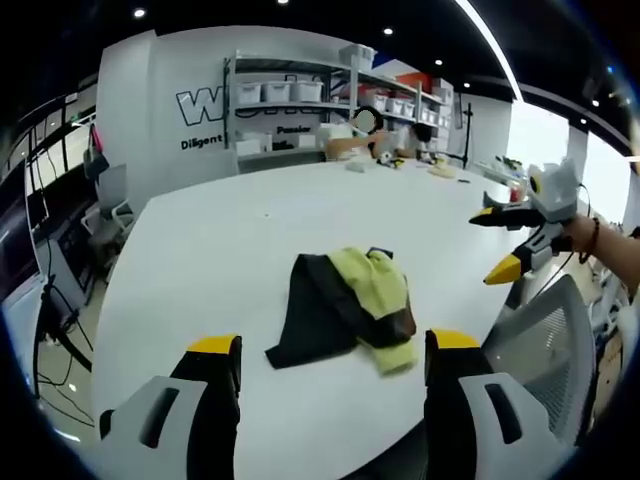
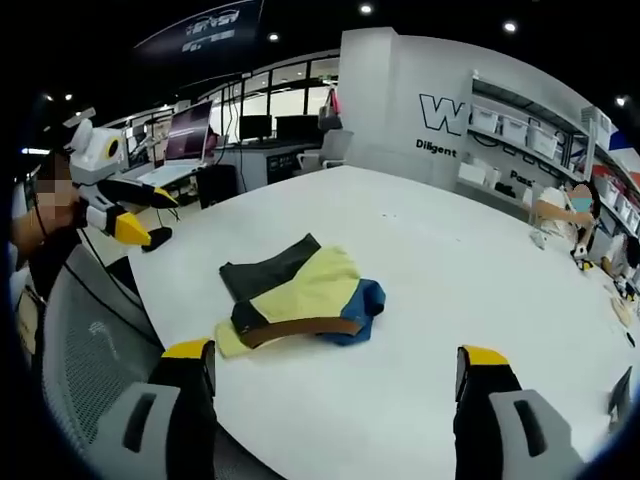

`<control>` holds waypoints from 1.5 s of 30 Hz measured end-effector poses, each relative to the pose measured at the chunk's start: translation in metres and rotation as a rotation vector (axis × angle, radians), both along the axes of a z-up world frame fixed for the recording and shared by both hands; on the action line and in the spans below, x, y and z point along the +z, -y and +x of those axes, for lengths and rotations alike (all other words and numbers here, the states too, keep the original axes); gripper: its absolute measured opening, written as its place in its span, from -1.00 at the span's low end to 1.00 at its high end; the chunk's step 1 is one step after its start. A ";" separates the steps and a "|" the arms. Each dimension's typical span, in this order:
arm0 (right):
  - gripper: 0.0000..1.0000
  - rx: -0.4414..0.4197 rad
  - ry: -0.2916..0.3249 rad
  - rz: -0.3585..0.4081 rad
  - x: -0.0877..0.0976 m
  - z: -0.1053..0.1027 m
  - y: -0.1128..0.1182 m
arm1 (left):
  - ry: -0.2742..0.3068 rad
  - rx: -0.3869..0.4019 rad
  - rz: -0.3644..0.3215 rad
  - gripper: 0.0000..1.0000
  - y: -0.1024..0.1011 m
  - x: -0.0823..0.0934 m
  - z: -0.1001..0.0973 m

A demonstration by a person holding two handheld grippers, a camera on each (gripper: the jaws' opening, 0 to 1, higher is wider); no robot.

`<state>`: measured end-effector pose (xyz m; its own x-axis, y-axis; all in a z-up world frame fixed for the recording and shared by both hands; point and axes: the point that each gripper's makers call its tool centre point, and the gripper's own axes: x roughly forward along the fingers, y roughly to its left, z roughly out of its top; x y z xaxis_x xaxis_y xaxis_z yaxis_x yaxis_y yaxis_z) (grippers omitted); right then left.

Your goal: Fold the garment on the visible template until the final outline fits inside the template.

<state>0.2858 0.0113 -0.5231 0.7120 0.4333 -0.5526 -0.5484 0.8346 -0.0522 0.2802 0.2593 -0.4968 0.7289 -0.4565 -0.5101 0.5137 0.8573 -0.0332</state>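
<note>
A crumpled garment (image 1: 345,305) in yellow-green, black, brown and blue lies bunched on the white table (image 1: 250,230), near its front edge. My left gripper (image 1: 333,345) stands open just short of it, nothing between its jaws. The right gripper (image 1: 492,243) hovers open off the table's right edge, held by a hand. In the right gripper view the same garment (image 2: 300,300) lies on the table (image 2: 450,270), with a brown band along its near side. My right gripper (image 2: 335,352) is open in front of it. The left gripper (image 2: 165,220) hangs open at the far left.
A grey mesh chair (image 1: 545,340) stands against the table's near edge (image 2: 80,330). Shelves with bins (image 1: 320,95) line the back wall. A person (image 2: 570,215) sits at the far end among small items. Desks with monitors (image 2: 190,135) stand beyond the table.
</note>
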 end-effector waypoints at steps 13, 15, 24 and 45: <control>0.91 0.060 -0.015 -0.075 -0.016 0.022 -0.002 | -0.009 -0.039 0.019 0.45 0.015 -0.011 0.008; 0.87 0.073 -0.008 -0.109 -0.018 0.025 -0.001 | -0.010 -0.043 0.028 0.44 0.016 -0.013 0.008; 0.71 0.130 -0.033 -0.224 -0.045 0.043 0.003 | -0.004 -0.105 0.033 0.28 0.034 -0.029 0.015; 0.25 0.162 -0.080 -0.189 -0.080 0.074 -0.008 | -0.014 -0.258 0.205 0.10 0.071 -0.068 0.028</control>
